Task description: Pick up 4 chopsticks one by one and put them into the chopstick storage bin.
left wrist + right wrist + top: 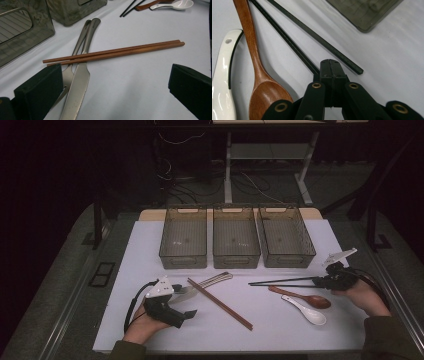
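From where I stand, the left gripper (187, 314) rests near the left end of the white table (280, 330), jaws spread wide with nothing between them. Just beyond its tips lie a knife (76, 90) and a fork (75, 52), with the brown chopsticks (115, 52) laid across both. If that gripper goes for the steel first, it may drag the chopsticks along or roll them off toward the near edge; the flat knife blade also looks hard to pinch off the cloth.

Beyond, three grey bins (236, 242) stand in a row at the far side, all seemingly bare.

Over on the right, the right gripper (316, 281) is clenched, its jaws pressed together at the end of one black chopstick (287, 41); whether the stick is actually pinched I cannot tell. The second black chopstick (317, 37) lies just beside, loose. My worry: a lift takes one stick and leaves its partner, or a thin end-grip lets the stick swing and slip. The wooden spoon (258, 75) and white spoon (222, 82) lie close on the near side and could be nudged.
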The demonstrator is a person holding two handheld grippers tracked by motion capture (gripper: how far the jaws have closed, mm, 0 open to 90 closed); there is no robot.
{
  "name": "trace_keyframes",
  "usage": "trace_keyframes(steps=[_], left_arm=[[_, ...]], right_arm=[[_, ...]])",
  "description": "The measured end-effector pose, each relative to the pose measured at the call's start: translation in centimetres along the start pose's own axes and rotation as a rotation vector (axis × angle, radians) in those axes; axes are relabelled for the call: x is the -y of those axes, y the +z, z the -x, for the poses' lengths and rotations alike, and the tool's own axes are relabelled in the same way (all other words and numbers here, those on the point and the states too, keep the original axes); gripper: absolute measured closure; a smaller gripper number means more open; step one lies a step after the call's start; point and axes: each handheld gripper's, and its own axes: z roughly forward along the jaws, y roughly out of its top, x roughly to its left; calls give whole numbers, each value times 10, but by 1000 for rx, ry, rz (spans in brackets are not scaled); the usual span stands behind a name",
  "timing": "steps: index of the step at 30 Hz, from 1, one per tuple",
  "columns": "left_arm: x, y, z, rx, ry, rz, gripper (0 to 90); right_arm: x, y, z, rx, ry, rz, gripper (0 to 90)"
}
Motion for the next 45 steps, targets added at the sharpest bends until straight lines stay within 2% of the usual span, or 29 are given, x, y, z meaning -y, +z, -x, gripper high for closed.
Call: trace_keyframes(steps=[2,6,10,16,20,24,36,43,45], left_arm=[[0,0,0,1,-3,-1,0],[0,1,0,1,-1,-3,0],[0,0,0,0,0,-3,0],[0,0,0,1,-3,-2,0],[0,1,-1,1,1,-5,0],[0,1,0,2,2,-6,0],[0,1,0,2,2,-8,0],[0,2,0,3,3,-9,0],[1,2,0,4,0,-10,0]], right_arm=[[-3,-1,-1,-22,-11,19,893],[-18,0,-12,-84,-91,43,824],[-33,9,-24,-124,-170,5,786],[-43,20,-25,-151,-250,-45,776],[-42,24,-22,-165,-257,-45,775],[-40,28,-21,-152,-289,-65,776],[-39,28,-23,-196,-300,-59,808],[-38,29,-27,-186,-353,-41,808],[-36,28,-26,-199,-347,-28,817]])
